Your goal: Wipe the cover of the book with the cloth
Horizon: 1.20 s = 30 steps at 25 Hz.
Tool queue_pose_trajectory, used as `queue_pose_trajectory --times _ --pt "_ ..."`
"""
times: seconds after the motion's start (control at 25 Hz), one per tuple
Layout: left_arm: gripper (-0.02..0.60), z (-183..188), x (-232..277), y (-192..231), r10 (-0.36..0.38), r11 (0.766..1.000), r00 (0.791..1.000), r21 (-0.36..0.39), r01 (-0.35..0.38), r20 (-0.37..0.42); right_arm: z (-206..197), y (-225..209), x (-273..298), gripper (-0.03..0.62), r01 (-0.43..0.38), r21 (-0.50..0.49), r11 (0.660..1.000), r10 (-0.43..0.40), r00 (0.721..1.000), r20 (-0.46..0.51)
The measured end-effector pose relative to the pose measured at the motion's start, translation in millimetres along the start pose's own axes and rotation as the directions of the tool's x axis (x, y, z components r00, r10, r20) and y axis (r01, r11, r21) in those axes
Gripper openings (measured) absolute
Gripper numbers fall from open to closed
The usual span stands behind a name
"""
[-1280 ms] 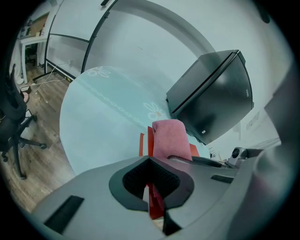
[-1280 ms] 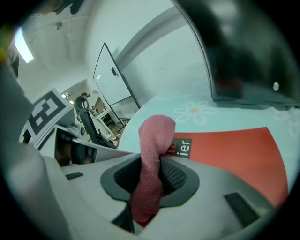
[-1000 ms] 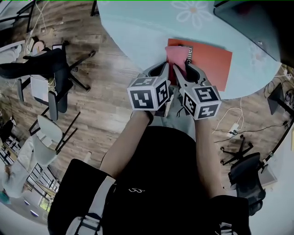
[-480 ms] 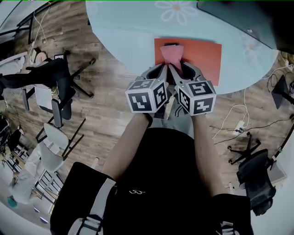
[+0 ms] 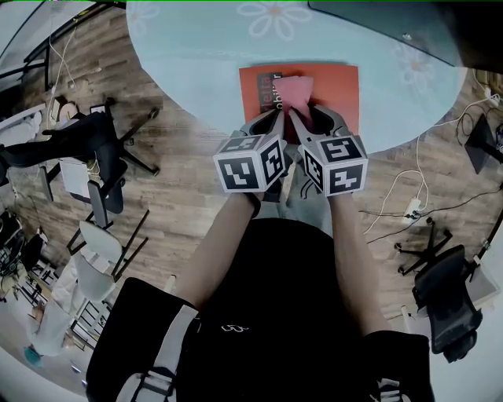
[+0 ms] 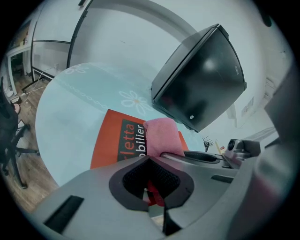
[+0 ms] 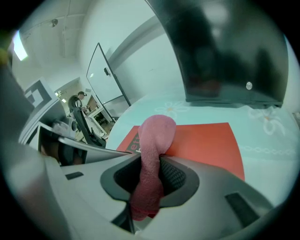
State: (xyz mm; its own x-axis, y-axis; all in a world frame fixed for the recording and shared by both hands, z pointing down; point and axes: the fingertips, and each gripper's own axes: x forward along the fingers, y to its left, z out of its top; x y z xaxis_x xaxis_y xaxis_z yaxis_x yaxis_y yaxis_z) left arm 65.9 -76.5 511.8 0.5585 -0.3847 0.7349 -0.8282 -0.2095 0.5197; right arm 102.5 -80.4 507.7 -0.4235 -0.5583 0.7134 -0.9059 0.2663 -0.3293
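Pink cloth in left gripper and right gripper, end on book.

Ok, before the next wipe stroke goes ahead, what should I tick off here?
1. Grip of the right gripper on the cloth: ok, jaws shut on it.
2. Grip of the left gripper: ok, jaws shut on a thin red strip, seemingly the cloth's edge.
3. Cloth over the book: ok, it lies across the title print; whether it presses down, cannot tell.
4. Book flat and wholly on the table: ok.
5. Rest of the cover bare: ok.
6. Black case apart from the book: ok.
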Motion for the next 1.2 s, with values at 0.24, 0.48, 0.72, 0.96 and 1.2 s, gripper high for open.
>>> queue_pose_trajectory --times 0.24,0.48,0.72,0.96,1.2 --pt "0.014 -6.8 14.9 -20.2 -0.024 0.999 0.999 0.033 0.026 -0.036 -2.0 -28.0 -14.2 0.109 0.049 -0.014 0.999 -0.049 0.999 0.011" --pt "0.013 -13.2 29.1 -41.2 -0.041 0.998 0.997 0.052 0.044 -0.061 -3.2 -55.7 -28.3 0.109 0.076 0.003 0.997 -0.076 0.997 0.021" --pt "0.014 -13.2 44.9 -63.1 -0.062 0.996 0.995 0.063 0.067 -0.072 -4.2 -80.4 -41.0 0.109 0.105 0.018 0.994 -0.106 0.994 0.028" --pt "0.013 -19.4 53.8 -87.4 -0.072 0.996 0.995 0.055 0.075 -0.064 -10.3 -101.6 -57.1 0.109 0.123 0.016 0.992 -0.123 0.992 0.012" --pt "0.013 -27.5 47.7 -94.8 -0.058 0.998 0.998 0.011 0.058 -0.023 -15.9 -113.2 -69.9 0.110 0.152 -0.027 0.988 -0.153 0.988 -0.030"
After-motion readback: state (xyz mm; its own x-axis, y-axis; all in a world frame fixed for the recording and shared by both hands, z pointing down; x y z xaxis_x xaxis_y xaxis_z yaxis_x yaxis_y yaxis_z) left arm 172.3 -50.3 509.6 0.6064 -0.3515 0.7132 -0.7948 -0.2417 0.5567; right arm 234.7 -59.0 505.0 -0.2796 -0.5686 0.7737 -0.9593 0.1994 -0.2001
